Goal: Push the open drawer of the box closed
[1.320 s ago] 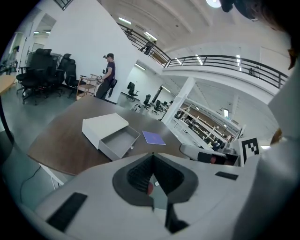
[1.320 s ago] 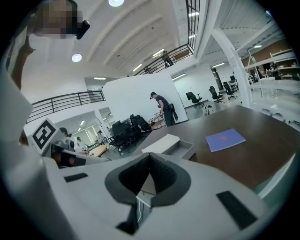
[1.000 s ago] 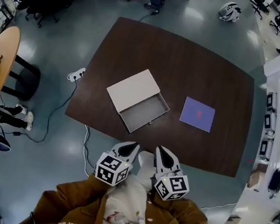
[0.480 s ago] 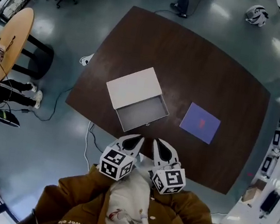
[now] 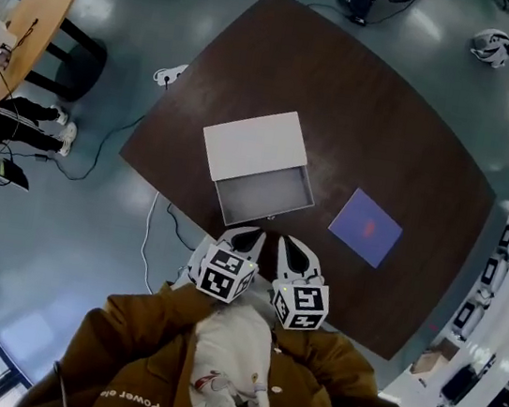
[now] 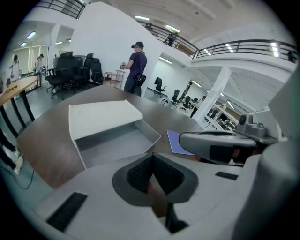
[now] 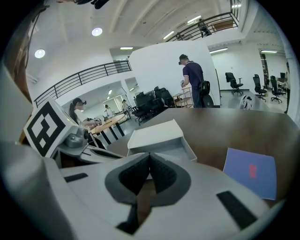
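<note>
Two closed, empty: left gripper (image 5: 250, 236); right gripper (image 5: 288, 245) | drawer (image 5: 263, 194) juts toward them from box (image 5: 256, 144)

The box (image 5: 256, 144) is flat, with a plain white top. It lies on the dark brown table (image 5: 372, 111), near the edge on the person's side, turned a little at an angle. Its drawer (image 5: 263, 194) stands pulled out toward that edge, showing a grey inside.
</note>
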Available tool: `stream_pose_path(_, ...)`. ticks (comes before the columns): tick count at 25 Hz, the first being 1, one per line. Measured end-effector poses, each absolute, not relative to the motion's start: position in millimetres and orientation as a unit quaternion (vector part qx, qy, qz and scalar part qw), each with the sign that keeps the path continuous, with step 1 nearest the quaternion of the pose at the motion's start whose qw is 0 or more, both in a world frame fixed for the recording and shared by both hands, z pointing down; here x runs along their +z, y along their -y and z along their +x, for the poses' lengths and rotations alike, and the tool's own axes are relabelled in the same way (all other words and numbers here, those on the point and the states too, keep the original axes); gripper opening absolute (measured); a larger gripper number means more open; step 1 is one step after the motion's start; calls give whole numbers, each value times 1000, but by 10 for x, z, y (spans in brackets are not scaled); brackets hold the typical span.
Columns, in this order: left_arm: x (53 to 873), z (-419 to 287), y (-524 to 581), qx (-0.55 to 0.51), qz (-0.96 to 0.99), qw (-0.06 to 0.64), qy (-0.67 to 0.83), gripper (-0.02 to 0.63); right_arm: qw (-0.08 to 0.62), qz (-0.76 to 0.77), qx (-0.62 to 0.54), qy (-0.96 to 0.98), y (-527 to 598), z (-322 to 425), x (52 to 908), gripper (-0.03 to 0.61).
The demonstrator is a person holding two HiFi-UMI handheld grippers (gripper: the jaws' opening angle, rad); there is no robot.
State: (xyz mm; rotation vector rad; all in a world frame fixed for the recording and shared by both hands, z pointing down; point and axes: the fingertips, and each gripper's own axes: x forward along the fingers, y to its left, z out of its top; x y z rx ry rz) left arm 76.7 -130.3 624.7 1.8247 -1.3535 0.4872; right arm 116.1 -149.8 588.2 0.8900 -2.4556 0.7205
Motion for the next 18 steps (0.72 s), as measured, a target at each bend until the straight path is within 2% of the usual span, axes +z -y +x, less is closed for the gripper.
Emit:
stream_pose_path(6,6657,647,1148,213,686,435,542,6,262,286,264,883,1488,960,6270,6)
stream_pose_path(18,7084,497,1061,205,653,454,571,25,340,264,248,868,1420,788,6860,6)
